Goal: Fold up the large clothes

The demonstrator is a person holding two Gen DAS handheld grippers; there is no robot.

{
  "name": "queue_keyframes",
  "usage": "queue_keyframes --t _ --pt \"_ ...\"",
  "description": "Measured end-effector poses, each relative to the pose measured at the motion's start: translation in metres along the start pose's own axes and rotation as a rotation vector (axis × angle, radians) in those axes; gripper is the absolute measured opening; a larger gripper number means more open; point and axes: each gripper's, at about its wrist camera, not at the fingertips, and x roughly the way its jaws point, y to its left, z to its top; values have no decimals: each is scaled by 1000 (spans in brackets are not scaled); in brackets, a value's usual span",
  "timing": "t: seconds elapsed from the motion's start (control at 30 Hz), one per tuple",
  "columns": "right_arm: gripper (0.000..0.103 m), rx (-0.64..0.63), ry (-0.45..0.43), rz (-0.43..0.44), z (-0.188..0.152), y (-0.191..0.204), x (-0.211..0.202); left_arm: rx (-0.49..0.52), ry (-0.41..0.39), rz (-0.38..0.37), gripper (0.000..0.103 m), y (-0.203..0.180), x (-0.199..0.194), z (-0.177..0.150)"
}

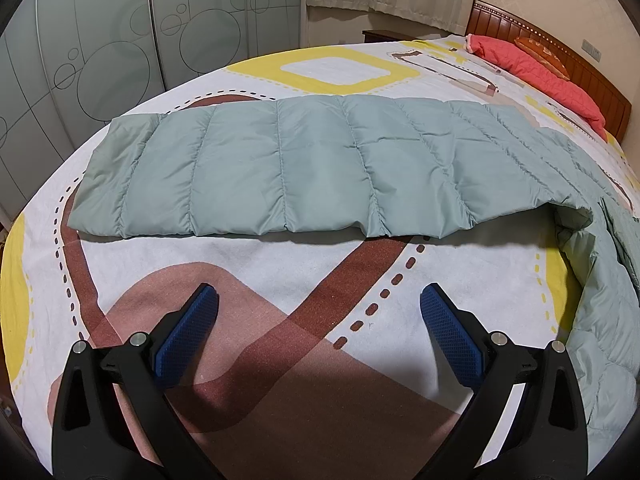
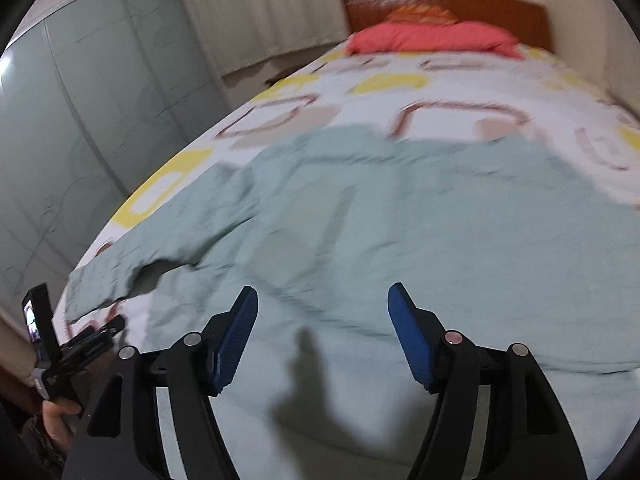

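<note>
In the left wrist view we see the left hand-held gripper spread wide, its 2 blue pads apart with nothing between them. It hangs over bare bedsheet, clear of the garment. Beyond it the pale green quilted coat lies on the bed, one long puffy panel stretched across the sheet, with the rest bunching and trailing down the right side of the view.

In the right wrist view the right hand-held gripper also stands with its jaws parted, though less widely, and no cloth sits between the pads. It hovers directly over the coat, which spreads flat beneath it, a sleeve reaching toward the left edge of the bed. This view is blurred, so we cannot tell for sure whether the fingertips brush the fabric; they appear to be just above it.

At the far left a person's hand holds the other tool. A red pillow rests against the wooden headboard.
</note>
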Motion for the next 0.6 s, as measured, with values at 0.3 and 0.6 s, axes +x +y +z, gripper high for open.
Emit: queue_keyframes --t 0.3,0.6 --pt "34 318 -113 -379 25 -189 -50 9 -2 12 101 -1 1 1" --pt "33 279 36 -373 20 -219 23 16 -4 21 101 -2 3 1"
